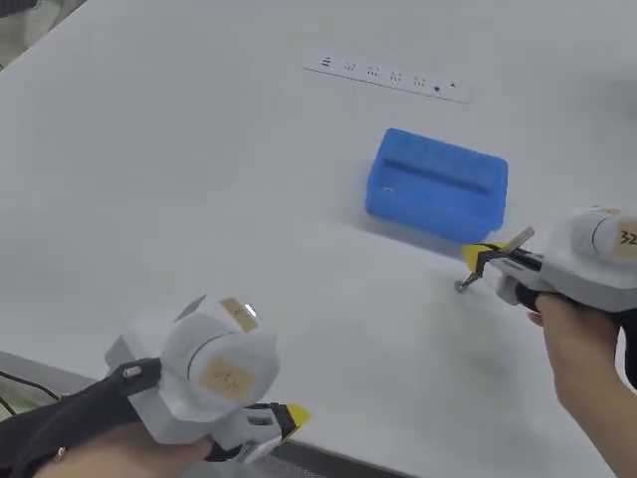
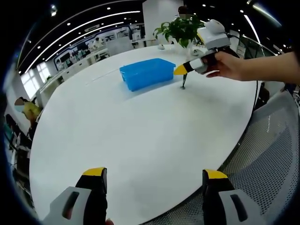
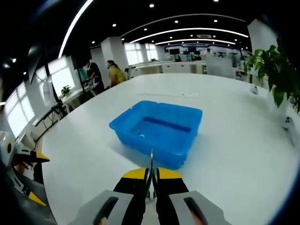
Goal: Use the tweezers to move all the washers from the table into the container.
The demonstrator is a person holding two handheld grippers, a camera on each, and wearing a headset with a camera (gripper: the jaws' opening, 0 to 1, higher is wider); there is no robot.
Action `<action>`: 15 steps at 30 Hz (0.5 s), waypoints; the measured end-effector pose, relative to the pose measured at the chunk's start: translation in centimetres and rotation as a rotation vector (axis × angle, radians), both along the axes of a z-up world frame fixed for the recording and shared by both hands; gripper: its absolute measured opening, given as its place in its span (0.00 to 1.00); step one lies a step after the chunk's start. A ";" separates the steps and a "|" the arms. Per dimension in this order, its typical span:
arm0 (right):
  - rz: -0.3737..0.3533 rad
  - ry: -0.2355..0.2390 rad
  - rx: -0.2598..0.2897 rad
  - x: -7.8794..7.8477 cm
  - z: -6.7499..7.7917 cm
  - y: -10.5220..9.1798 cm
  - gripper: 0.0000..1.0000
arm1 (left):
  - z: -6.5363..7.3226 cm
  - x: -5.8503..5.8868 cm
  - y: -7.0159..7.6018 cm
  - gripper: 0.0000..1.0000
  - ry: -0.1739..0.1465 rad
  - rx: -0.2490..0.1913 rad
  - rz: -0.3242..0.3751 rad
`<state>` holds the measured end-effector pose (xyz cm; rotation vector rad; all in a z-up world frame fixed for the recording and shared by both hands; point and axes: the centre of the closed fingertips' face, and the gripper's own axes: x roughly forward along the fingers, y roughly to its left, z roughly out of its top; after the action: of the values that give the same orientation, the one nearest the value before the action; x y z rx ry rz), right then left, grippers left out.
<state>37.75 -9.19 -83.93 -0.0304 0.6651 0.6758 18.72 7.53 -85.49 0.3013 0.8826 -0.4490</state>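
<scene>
Yellow-tipped jaws of the right gripper (image 3: 151, 174) were pressed together on the tweezers (image 3: 151, 161), whose thin prongs stood up out of the pinch. In the head view the tweezers slanted down from that gripper to a blurred tip at or just above the white table (image 1: 199, 199); which of the two could not be told. A hand (image 1: 572, 339) held the gripper from below, and its body was cut off by the picture's right side.

The blue container (image 3: 157, 129) sat open side up just ahead of the tweezers, its near wall close to the tip but apart from it. A small dark speck (image 3: 136, 131) lay on its floor, too small to name.

The left gripper (image 2: 154, 174) hung low by the table's near edge, jaws spread wide over bare tabletop, well apart from the container, with a broad open stretch of white surface between them. In its view the table's rim curved away to the right, with a perforated grey surface (image 2: 272, 140) beyond it. A power strip (image 1: 388, 75) lay past the container, and a plant (image 2: 180, 28) stood at the far side.
</scene>
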 end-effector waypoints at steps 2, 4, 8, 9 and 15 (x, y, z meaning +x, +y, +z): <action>0.008 -0.014 0.007 0.0 0.7 0.2 0.03 | 0.0 0.0 0.0 0.85 0.000 -0.003 0.004; 0.011 -0.020 0.027 0.1 1.5 0.4 0.03 | 0.0 0.0 0.1 0.85 -0.001 -0.001 0.006; 0.023 -0.028 0.063 0.4 2.9 1.1 0.03 | 0.0 0.1 0.1 0.85 -0.002 -0.001 0.008; 0.026 -0.030 0.066 0.4 3.2 1.2 0.03 | 0.0 0.1 0.1 0.85 -0.001 0.000 0.008; 0.042 -0.047 0.068 0.8 4.6 1.6 0.02 | 0.0 0.0 0.1 0.85 0.005 0.000 0.006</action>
<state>38.56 -7.57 -79.36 0.0026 0.5978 0.7360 18.69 7.61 -85.54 0.2978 0.8879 -0.4447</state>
